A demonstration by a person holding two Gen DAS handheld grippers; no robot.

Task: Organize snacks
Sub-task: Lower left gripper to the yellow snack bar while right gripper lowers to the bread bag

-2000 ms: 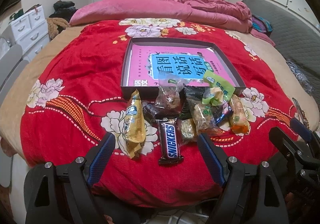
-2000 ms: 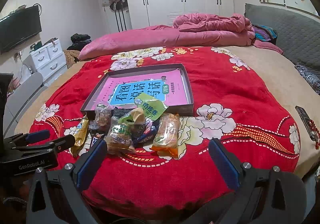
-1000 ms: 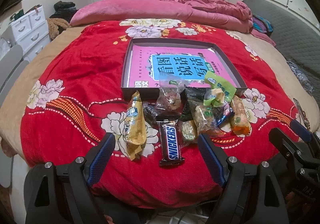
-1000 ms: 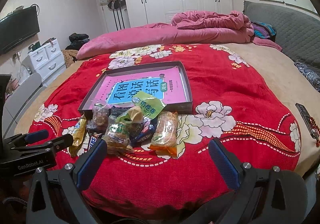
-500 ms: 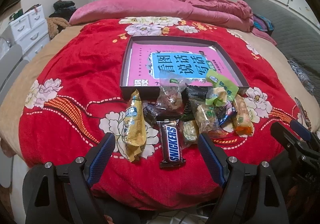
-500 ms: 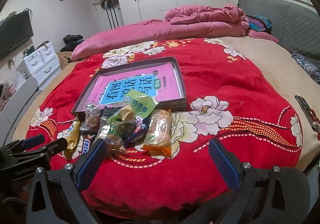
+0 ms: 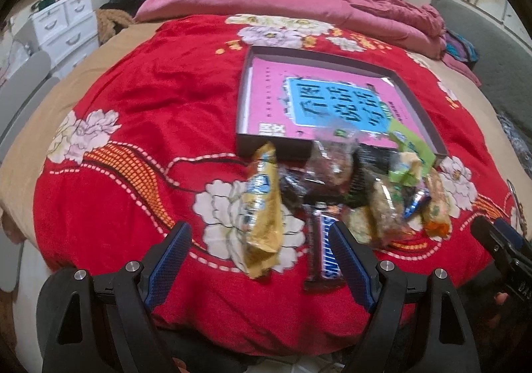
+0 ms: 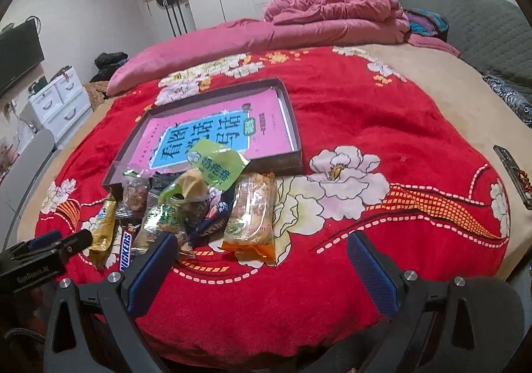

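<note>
You had both grippers, left gripper (image 7: 259,253) and right gripper (image 8: 262,261), spread and empty; next, pinch the near yellow packet (image 7: 261,206) for the tray (image 7: 244,100).

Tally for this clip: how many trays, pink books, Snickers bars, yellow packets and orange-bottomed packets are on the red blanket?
Tray: 1
Pink book: 1
Snickers bar: 1
Yellow packet: 1
Orange-bottomed packet: 1
Total: 5

Glossy plastic snack wrappers (image 8: 186,203) on fuzzy cloth blanket (image 8: 365,113)
</note>
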